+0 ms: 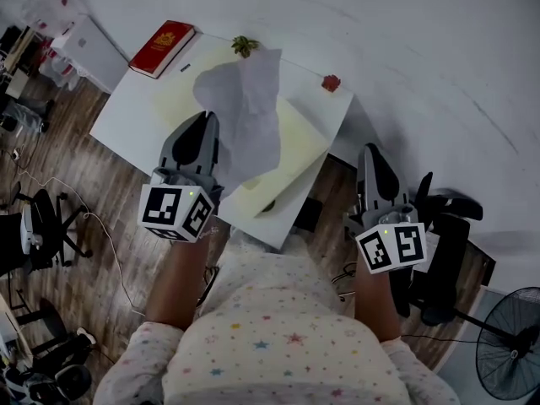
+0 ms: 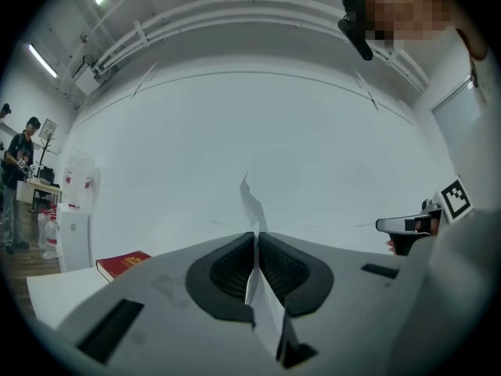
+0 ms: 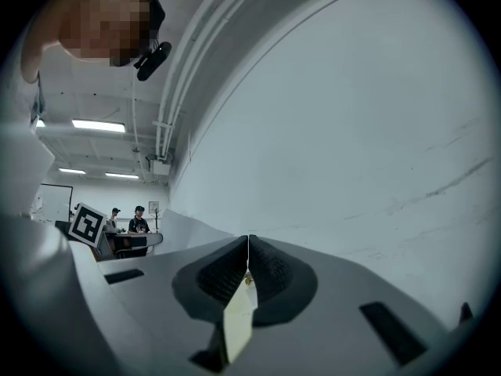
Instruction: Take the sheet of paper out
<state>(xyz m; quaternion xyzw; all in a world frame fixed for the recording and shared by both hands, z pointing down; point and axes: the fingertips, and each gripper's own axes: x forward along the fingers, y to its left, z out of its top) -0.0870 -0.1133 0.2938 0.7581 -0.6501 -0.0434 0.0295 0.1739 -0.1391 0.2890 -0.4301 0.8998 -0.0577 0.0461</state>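
As left tongs (image 2: pixel 256 240) pinch paper (image 1: pixel 253 116), right tongs (image 3: pixel 248 245), slip (image 3: pixel 239 319)

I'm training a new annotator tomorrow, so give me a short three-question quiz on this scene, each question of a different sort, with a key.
1. Multiple choice: what is the left gripper shut on? A) a red book B) the sheet of paper C) a plant sprig
2. True or false: the right gripper has its jaws wide apart.
3. Short answer: what colour is the book at the far left corner of the table in the head view?
Key: 1. B. 2. False: they are together, nipping a thin pale strip. 3. Red.
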